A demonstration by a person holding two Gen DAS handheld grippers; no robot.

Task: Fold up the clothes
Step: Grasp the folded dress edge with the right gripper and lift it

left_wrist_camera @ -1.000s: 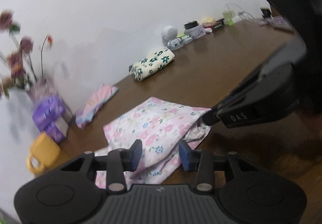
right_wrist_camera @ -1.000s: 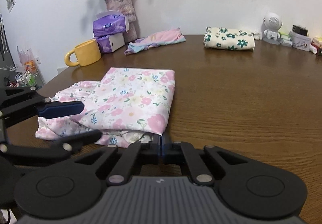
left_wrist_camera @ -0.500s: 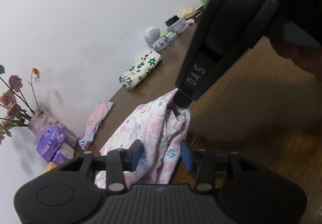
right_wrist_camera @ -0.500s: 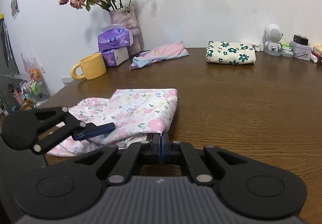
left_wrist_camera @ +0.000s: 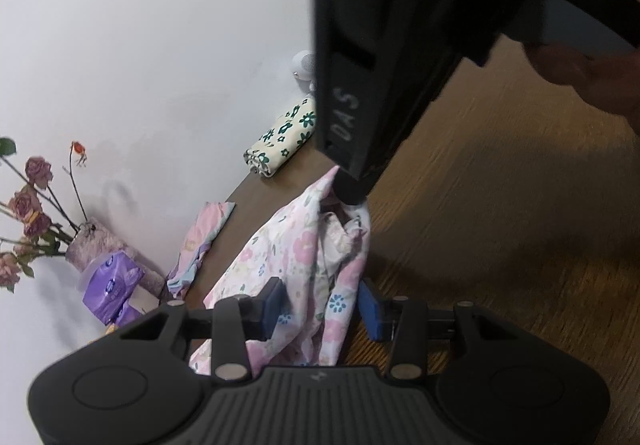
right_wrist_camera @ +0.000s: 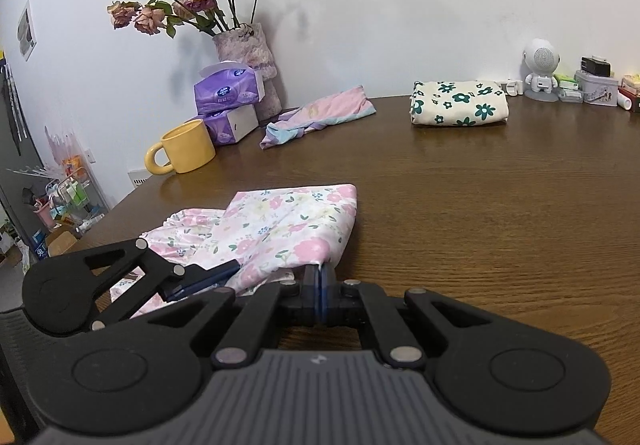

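Floral pink garment (right_wrist_camera: 280, 233) lies on the brown wooden bench (right_wrist_camera: 480, 225), at its left front, partly folded, near corner lifted off the surface.

Left gripper (left_wrist_camera: 322, 305): jaws apart at a moderate gap, blue pads either side of hanging cloth. Left pad (left_wrist_camera: 274, 301) touches the fabric or sits just beside it; right pad just beside it. Not clamped. In the right wrist view the left gripper (right_wrist_camera: 200, 283) comes in from the left, its blue pad against the garment's near edge.

Right gripper (right_wrist_camera: 319, 297): jaws fully closed, pads pressed together, pinching the garment's near right corner. Left wrist view shows the right gripper (left_wrist_camera: 352, 193) from above, cloth bunched at its tip and draping down from it.

Behind, left to right: yellow mug (right_wrist_camera: 186, 147), purple tissue packs (right_wrist_camera: 228, 101), vase of dried roses (right_wrist_camera: 248, 57), crumpled pink-and-blue cloth (right_wrist_camera: 320, 115), folded cream cloth with green flowers (right_wrist_camera: 458, 103), white robot figure (right_wrist_camera: 540, 69), small boxes far right, along the white wall.
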